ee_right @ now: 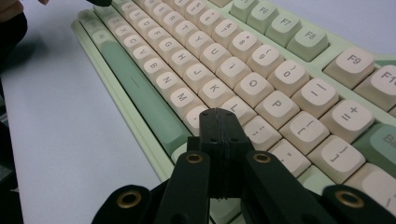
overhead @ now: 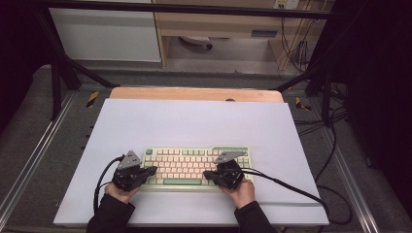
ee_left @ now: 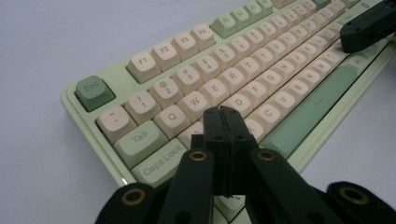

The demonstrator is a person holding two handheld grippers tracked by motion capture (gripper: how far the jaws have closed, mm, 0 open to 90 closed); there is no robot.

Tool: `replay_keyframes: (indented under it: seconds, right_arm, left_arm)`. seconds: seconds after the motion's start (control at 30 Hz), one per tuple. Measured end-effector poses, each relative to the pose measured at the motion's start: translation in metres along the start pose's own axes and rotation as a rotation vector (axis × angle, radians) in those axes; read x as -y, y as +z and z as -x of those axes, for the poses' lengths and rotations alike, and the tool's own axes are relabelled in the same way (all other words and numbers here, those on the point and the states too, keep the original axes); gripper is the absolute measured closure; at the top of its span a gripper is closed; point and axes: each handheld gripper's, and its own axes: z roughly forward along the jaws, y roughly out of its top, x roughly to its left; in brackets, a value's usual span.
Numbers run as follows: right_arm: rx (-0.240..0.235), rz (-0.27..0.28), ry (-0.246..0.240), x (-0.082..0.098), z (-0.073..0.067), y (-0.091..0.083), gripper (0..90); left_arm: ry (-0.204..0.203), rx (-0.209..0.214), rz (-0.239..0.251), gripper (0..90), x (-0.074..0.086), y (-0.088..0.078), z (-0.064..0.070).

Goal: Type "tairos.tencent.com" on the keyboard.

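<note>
Both my tools closed, empty: left tool (ee_left: 224,114) over keyboard (overhead: 194,167) near Caps Lock key (ee_left: 159,161), right tool (ee_right: 219,116) near L. Wide bare surface (overhead: 194,121) beyond.

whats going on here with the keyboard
A person at the table holds tongs in each hand over a green and cream keyboard lying on a white sheet. The left tongs, jaws shut, point at the keys near A and S. The right tongs, also shut, point near L. Whether either tip presses a key is hard to tell.
</note>
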Motion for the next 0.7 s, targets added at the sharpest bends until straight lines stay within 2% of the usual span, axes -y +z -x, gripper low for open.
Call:
replay_keyframes:
  seconds: [0.33,0.43,0.7]
  right_arm:
    - [0.003,0.0,-0.008,0.001,0.0,0.0,90.0]
    - [-0.005,0.018,-0.007,-0.001,-0.001,-0.004,90.0]
    - [0.008,0.024,-0.023,-0.003,0.001,-0.013,90.0]
  left_arm:
    - [0.005,0.003,0.0,90.0,-0.001,0.0,0.002]
    - [0.008,0.003,0.003,90.0,-0.001,0.0,0.002]
    - [0.024,0.013,0.001,90.0,-0.005,0.003,0.008]
